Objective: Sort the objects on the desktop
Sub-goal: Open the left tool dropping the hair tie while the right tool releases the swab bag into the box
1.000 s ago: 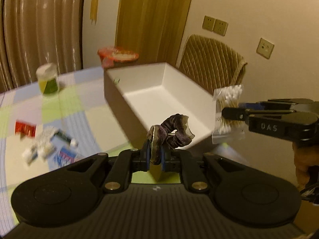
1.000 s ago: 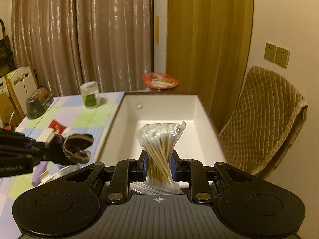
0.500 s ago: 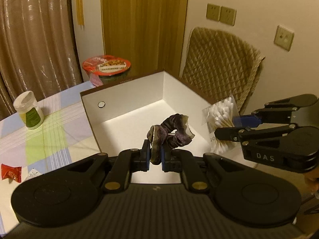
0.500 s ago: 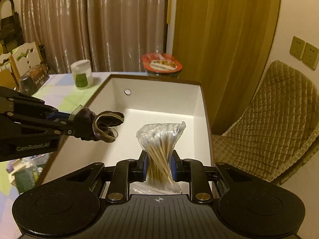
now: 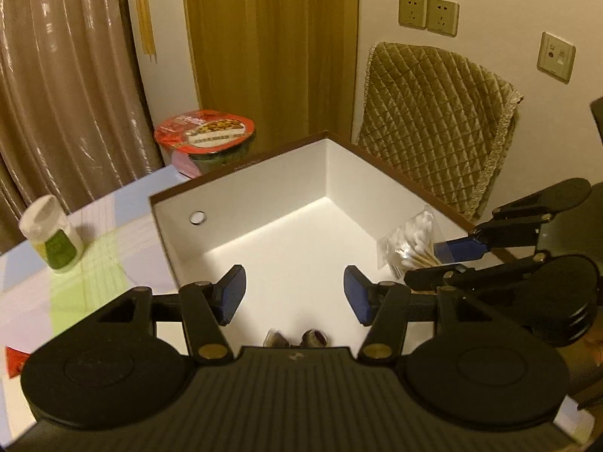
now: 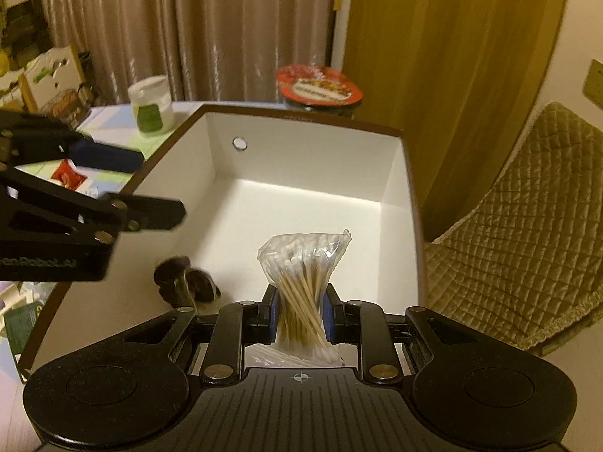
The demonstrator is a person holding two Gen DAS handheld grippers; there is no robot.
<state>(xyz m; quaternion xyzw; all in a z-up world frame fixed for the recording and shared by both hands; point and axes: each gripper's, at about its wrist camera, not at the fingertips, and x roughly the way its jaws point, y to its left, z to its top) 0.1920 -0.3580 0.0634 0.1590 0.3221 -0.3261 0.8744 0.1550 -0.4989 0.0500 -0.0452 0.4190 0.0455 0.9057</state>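
Over the white box [image 6: 409,203], the left gripper [image 5: 294,293], jaws just opened with nothing between them, has let the dark scrunchie [image 6: 186,282] drop inside, while the right gripper [image 6: 299,318] clamps the bag of cotton swabs [image 6: 303,263], not yet released; small items on the table [image 5: 94,248] look unsorted.

box floor [image 5: 301,248]: bare from centre to 12 o'clock
box walls [image 6: 301,150]: rim all round
scrunchie [image 6: 186,282]: floor, 8 o'clock
left gripper [image 6: 124,188]: over 9 o'clock rim
cup [image 6: 320,88]: behind, 12 o'clock
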